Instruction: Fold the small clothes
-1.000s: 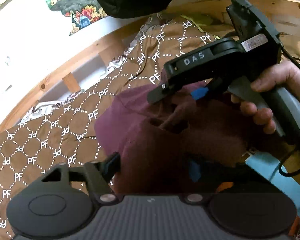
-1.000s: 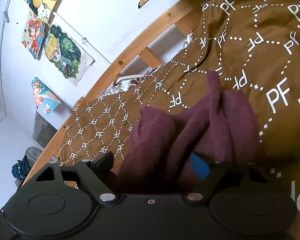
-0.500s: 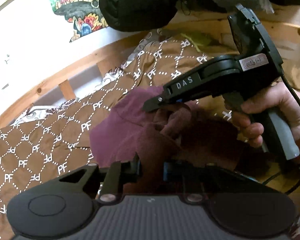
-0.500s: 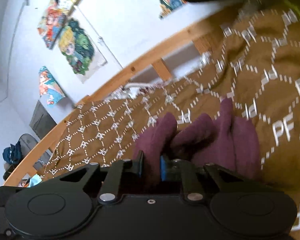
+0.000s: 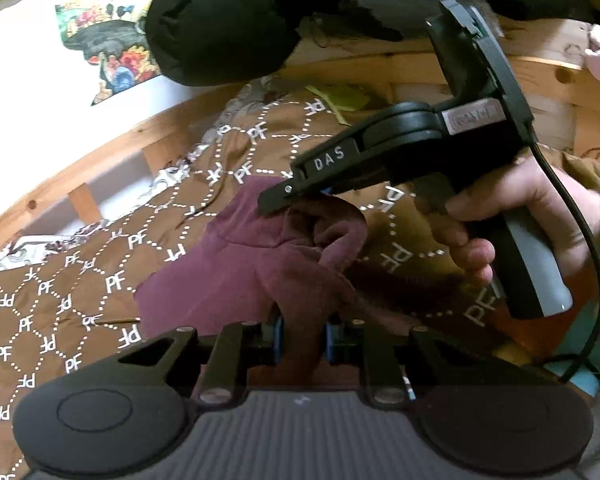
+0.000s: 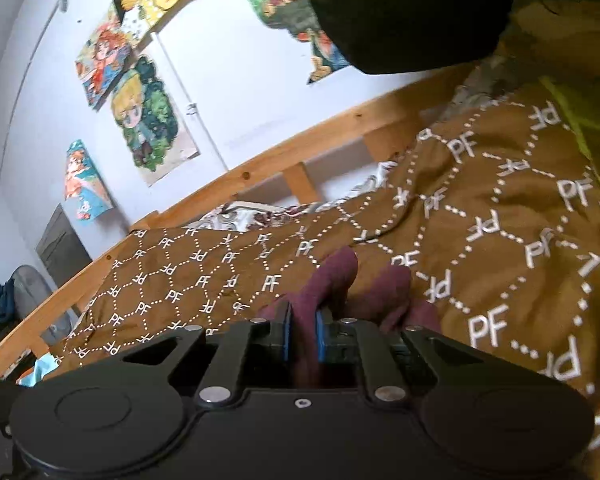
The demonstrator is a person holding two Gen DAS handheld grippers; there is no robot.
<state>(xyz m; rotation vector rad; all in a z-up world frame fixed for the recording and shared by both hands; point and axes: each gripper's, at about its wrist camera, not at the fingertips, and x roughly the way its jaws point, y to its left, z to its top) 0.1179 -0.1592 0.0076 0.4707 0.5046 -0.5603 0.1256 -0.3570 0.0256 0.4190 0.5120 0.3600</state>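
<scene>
A small maroon garment (image 5: 236,276) lies bunched on a brown bedspread (image 5: 60,300) printed with white "PF" letters. My left gripper (image 5: 303,338) is shut on a near fold of it, cloth pinched between the blue pads. My right gripper (image 5: 288,200), seen in the left wrist view from the side, is shut on the garment's far edge and holds it lifted. In the right wrist view the right gripper (image 6: 303,334) pinches a maroon fold (image 6: 332,280) between its blue pads, over the bedspread (image 6: 520,220).
A wooden bed rail (image 5: 100,160) runs behind the bedspread, also in the right wrist view (image 6: 260,168). Cartoon posters (image 6: 148,120) hang on the white wall. A black padded garment (image 5: 220,20) hangs above. A yellow-green cloth (image 5: 340,98) lies at the far end.
Both grippers have gone from open around the garment to shut on it. The garment is gathered and its edges are lifted off the bedspread.
</scene>
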